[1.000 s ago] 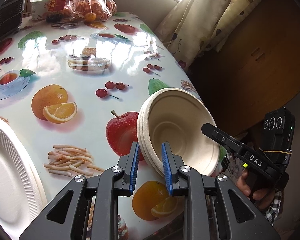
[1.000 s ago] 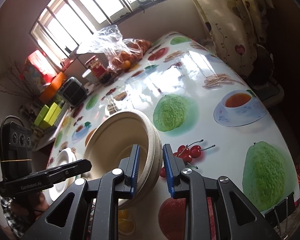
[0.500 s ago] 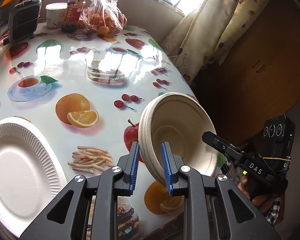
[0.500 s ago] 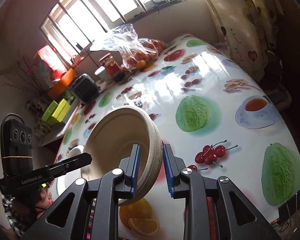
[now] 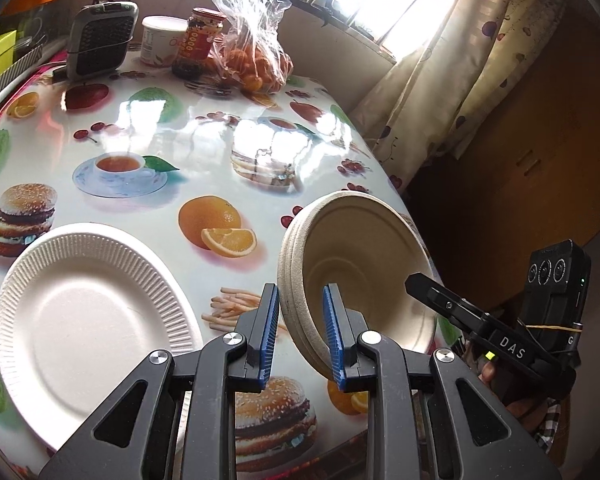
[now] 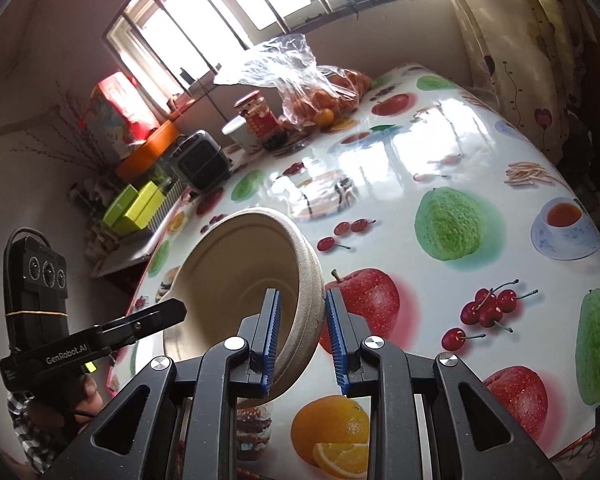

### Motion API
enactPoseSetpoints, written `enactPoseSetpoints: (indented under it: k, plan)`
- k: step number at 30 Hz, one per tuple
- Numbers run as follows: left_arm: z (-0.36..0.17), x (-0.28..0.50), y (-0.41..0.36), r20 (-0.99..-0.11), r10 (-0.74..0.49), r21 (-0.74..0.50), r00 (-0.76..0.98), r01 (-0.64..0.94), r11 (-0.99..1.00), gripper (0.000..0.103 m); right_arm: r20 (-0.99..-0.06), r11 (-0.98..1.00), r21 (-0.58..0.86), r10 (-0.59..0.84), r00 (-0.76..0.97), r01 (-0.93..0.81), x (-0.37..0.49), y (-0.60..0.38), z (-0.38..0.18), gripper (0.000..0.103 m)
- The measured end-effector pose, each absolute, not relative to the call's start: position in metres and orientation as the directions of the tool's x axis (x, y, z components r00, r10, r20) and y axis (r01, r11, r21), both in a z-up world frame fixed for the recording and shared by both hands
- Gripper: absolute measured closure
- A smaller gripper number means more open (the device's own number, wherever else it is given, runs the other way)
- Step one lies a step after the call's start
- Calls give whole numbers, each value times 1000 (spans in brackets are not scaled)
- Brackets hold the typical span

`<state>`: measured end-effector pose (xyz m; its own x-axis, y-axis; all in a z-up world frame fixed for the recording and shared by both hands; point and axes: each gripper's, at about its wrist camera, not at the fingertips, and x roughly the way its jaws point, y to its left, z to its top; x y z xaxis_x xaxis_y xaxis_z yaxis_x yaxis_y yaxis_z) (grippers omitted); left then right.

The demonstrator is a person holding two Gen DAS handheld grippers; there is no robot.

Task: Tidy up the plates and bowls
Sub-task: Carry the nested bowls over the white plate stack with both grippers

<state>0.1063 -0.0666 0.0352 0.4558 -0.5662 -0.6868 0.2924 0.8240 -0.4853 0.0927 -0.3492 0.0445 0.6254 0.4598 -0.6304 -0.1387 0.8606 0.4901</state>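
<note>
A stack of beige paper bowls [image 5: 360, 268] is held tilted on edge above the table, its opening facing the cameras. My left gripper [image 5: 300, 336] is shut on the stack's rim. My right gripper [image 6: 300, 340] is shut on the opposite rim of the bowls [image 6: 256, 280]. Each gripper shows in the other's view, at the right [image 5: 496, 340] and at the left [image 6: 96, 340]. A white ribbed paper plate [image 5: 88, 320] lies flat on the table to the left of the bowls.
The table [image 5: 148, 128] has a glossy fruit-print cloth. At its far end stand a bag of oranges [image 5: 252, 56], a red jar [image 5: 198, 40], a white tub [image 5: 160, 44] and a small grey heater [image 5: 100, 40]. A curtain [image 5: 460, 72] hangs at the right.
Both grippers have lifted the bowl stack higher off the table and drawn it back. The white plate has come further into the left wrist view.
</note>
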Motion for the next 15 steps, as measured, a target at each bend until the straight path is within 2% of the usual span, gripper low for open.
enactPoseSetpoints:
  k: [15]
  plan:
    - [39, 91, -10, -677, -507, -480, 533, 202, 854, 79, -627, 842, 479, 525, 576, -248, 101, -290, 48, 80]
